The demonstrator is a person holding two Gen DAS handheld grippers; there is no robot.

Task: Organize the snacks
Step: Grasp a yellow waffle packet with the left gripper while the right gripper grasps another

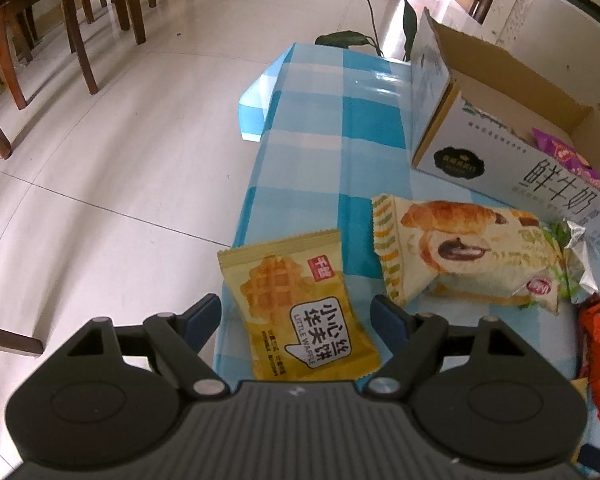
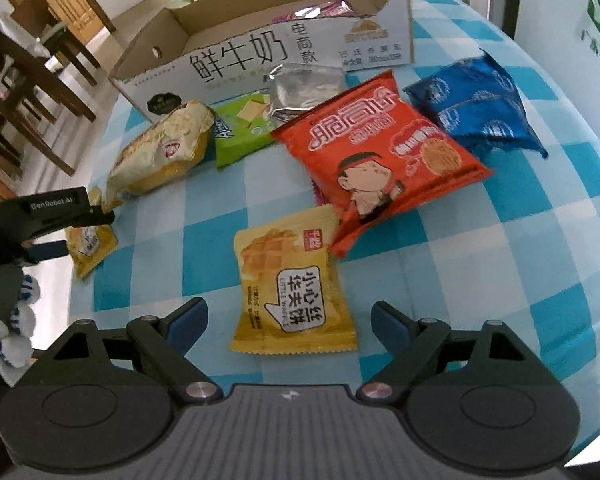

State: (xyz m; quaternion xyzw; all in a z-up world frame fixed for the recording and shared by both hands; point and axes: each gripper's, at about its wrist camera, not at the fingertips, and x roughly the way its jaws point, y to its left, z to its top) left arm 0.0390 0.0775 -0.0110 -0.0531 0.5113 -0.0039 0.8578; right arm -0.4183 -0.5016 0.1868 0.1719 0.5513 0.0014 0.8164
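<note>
Two yellow waffle packs lie flat on the blue-and-white checked counter (image 2: pixel 520 248). Each shows a golden waffle and a white label with black writing. One waffle pack (image 1: pixel 300 308) sits at the lower middle of the left wrist view, at the counter's edge, between the fingers of the left claw (image 1: pixel 296 316). That claw is open and tipped down over it; the pads are not pressing on it. The other waffle pack (image 2: pixel 290 284) lies in the lower middle of the right wrist view, in front of the right claw (image 2: pixel 288 316), which is wide open and tipped down. A cardboard box (image 2: pixel 260 46) stands at the top of that view.
</note>
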